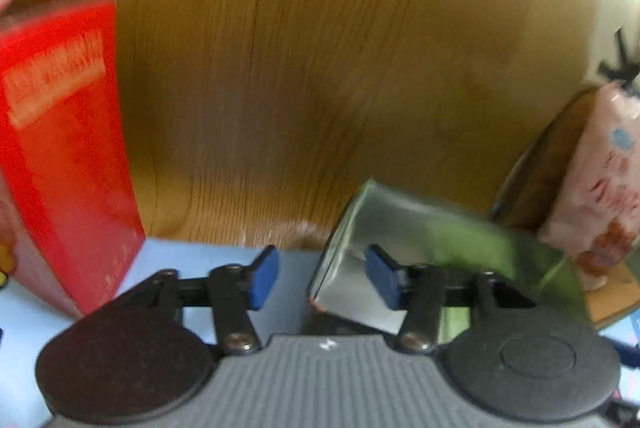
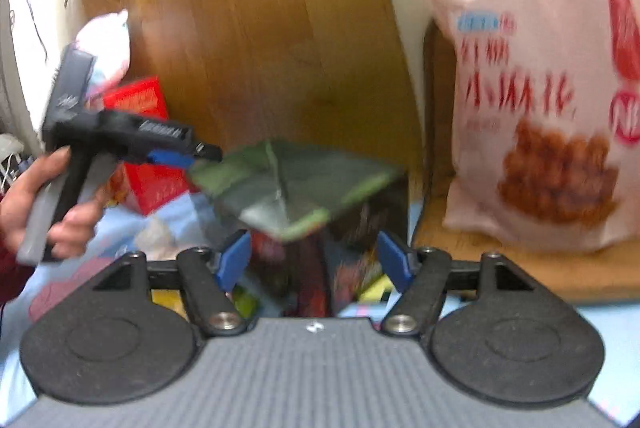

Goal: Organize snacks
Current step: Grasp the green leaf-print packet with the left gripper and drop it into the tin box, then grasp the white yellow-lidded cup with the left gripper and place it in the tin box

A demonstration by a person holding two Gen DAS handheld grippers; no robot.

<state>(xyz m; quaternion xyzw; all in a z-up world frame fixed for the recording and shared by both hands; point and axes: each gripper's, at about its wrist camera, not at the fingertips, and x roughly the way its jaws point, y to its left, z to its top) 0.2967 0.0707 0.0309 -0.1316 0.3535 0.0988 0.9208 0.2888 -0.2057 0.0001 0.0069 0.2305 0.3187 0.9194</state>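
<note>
The green foil packet [image 2: 288, 183], likely light, crinkly and slippery and best pinched by its flat rim, lies over a dark snack pack [image 2: 320, 268] between the right gripper's [image 2: 314, 260] wide-apart fingers, with the left gripper's [image 1: 322, 268] fingers narrowly apart at its edge.

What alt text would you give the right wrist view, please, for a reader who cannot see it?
The right claw stands open in front of a dark snack box whose silver-lined flap is raised. The left claw, held in a hand, reaches that flap from the left. A pink snack bag stands on a wooden tray to the right; a red box sits behind.
</note>
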